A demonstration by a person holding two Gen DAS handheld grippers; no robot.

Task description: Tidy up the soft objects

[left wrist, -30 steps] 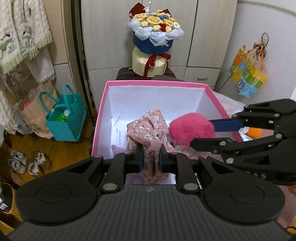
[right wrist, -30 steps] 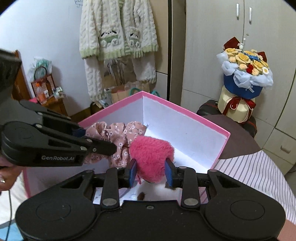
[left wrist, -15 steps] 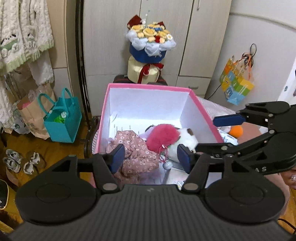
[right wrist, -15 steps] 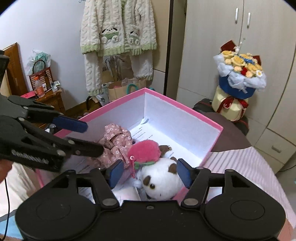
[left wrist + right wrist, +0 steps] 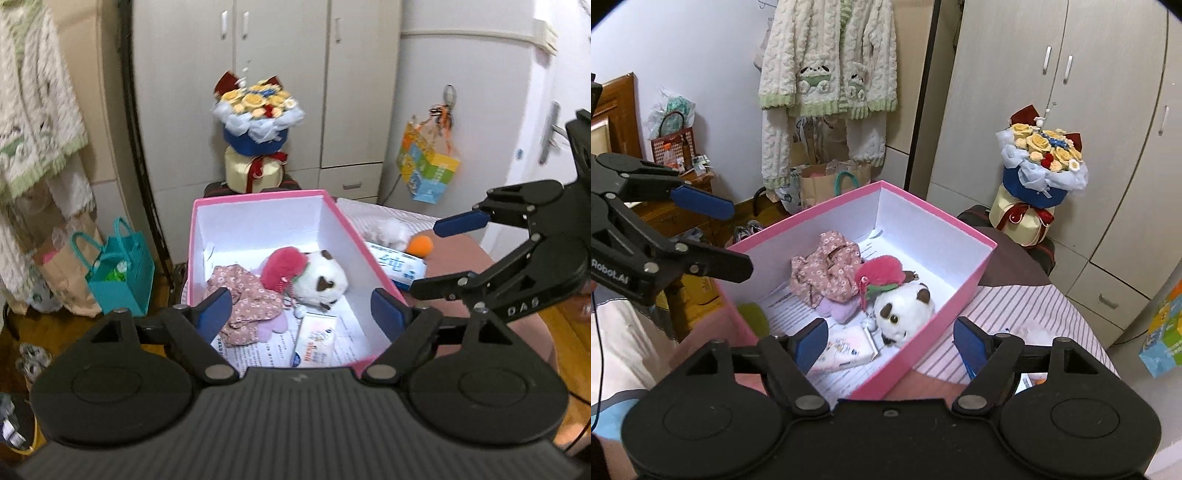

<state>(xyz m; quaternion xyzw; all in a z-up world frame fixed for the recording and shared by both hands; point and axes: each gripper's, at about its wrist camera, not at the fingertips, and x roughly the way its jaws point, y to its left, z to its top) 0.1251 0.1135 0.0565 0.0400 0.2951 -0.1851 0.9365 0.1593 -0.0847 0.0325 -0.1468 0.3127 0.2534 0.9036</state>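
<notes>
The floral cloth (image 5: 245, 295) and plush toy (image 5: 314, 277), gripped a moment ago, are now left in the pink box (image 5: 258, 195) as the left hand-held gripper (image 5: 301, 310) and right hand-held gripper (image 5: 890, 343) are opening, empty, so two items are judged stowed.

Floral cloth (image 5: 245, 295) and pink-capped plush (image 5: 314, 277) lie touching — inside the pink box (image 5: 343, 218).

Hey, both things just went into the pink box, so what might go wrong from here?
1. The plush toy lies close to the box wall, so it may crowd later items.
2. The floral cloth sits in a loose heap and may take more room than folded.
3. The orange ball and white fluffy thing lie outside on the bed; the ball may roll off.
</notes>
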